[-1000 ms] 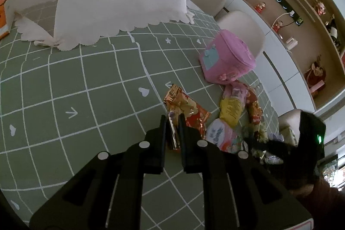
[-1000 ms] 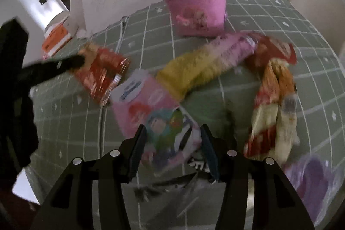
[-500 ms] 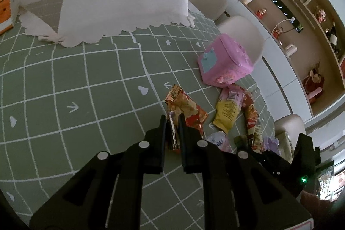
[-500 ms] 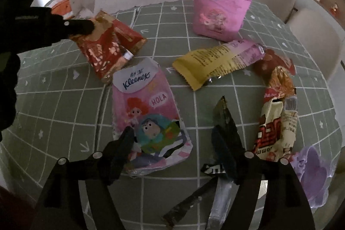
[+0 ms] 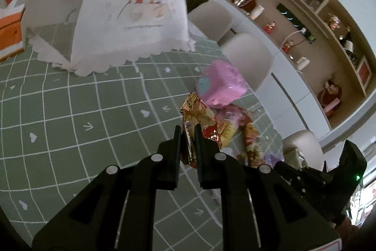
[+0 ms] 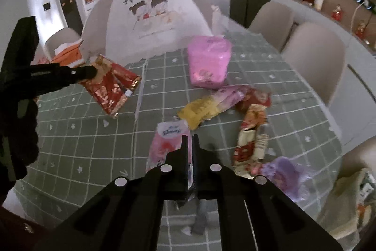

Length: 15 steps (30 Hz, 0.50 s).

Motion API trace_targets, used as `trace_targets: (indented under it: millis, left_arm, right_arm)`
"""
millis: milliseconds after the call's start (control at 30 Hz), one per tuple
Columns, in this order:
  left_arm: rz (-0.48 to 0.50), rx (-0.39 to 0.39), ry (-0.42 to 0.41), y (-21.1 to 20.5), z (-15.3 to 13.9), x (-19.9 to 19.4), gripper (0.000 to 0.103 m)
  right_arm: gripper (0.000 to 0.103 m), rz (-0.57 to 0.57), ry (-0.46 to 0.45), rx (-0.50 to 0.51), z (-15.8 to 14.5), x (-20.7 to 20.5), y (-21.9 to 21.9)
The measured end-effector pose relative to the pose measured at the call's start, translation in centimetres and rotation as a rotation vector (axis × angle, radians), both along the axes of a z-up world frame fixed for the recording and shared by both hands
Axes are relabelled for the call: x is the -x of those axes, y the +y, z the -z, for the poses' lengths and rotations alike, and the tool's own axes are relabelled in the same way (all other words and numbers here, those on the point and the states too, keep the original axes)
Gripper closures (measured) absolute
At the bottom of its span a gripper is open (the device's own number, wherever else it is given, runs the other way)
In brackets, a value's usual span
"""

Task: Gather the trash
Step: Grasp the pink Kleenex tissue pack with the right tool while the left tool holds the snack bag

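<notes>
Two grippers | left gripper (image 5: 188, 131) clamped red-gold foil snack wrapper (image 5: 199, 117) | right gripper (image 6: 189, 140) pinched dark crumpled film wrapper (image 6: 190, 171)

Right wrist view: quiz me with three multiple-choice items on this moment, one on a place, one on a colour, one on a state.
1. Where is the red snack wrapper?
A. on the chair
B. held by the left gripper
C. under the mesh food cover

2. What colour is the lidded bin?
A. pink
B. blue
C. green

3. How do the right gripper jaws stand?
A. wide open
B. out of view
C. nearly shut on the pink tissue pack

Key: 1 B, its fingers pinch one corner; 2 A, plainly pink; 3 C, only a narrow gap shows.
</notes>
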<state>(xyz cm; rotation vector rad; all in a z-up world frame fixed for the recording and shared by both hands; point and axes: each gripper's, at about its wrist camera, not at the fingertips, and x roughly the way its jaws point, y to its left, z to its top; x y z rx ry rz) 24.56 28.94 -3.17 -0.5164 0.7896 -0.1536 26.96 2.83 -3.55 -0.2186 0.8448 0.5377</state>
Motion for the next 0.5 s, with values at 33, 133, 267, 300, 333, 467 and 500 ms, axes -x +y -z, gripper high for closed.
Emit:
trace_targets:
  millis: [33, 133, 267, 300, 333, 467, 500]
  left_arm:
    - [0.008, 0.0, -0.004, -0.2, -0.1, 0.2, 0.092]
    - [0.023, 0.007, -0.001, -0.9, -0.2, 0.6, 0.092]
    - [0.033, 0.01, 0.012, -1.3, 0.4, 1.2, 0.092]
    - [0.033, 0.009, 0.018, -1.3, 0.5, 1.3, 0.092]
    - [0.031, 0.008, 0.023, -1.3, 0.7, 1.5, 0.092]
    - [0.006, 0.006, 0.047, -0.5, 1.4, 2.1, 0.092]
    - [0.0, 0.006, 0.053, -0.2, 1.5, 2.2, 0.092]
  right_arm:
    - [0.097, 0.017, -0.002, 0.004, 0.0, 0.1, -0.4]
    - [0.097, 0.044, 0.106, -0.061, 0.9, 0.2, -2.2]
    - [0.085, 0.04, 0.191, -0.098, 2.7, 1.2, -2.8]
    - [0.078, 0.025, 0.192, -0.094, 3.0, 1.6, -2.5]
    - [0.064, 0.004, 0.196, -0.101, 3.3, 2.0, -2.1]
    - [0.056, -0.085, 0.232, -0.101, 4.8, 2.6, 0.2]
    - [0.056, -0.098, 0.225, -0.079, 5.1, 2.6, 0.8]
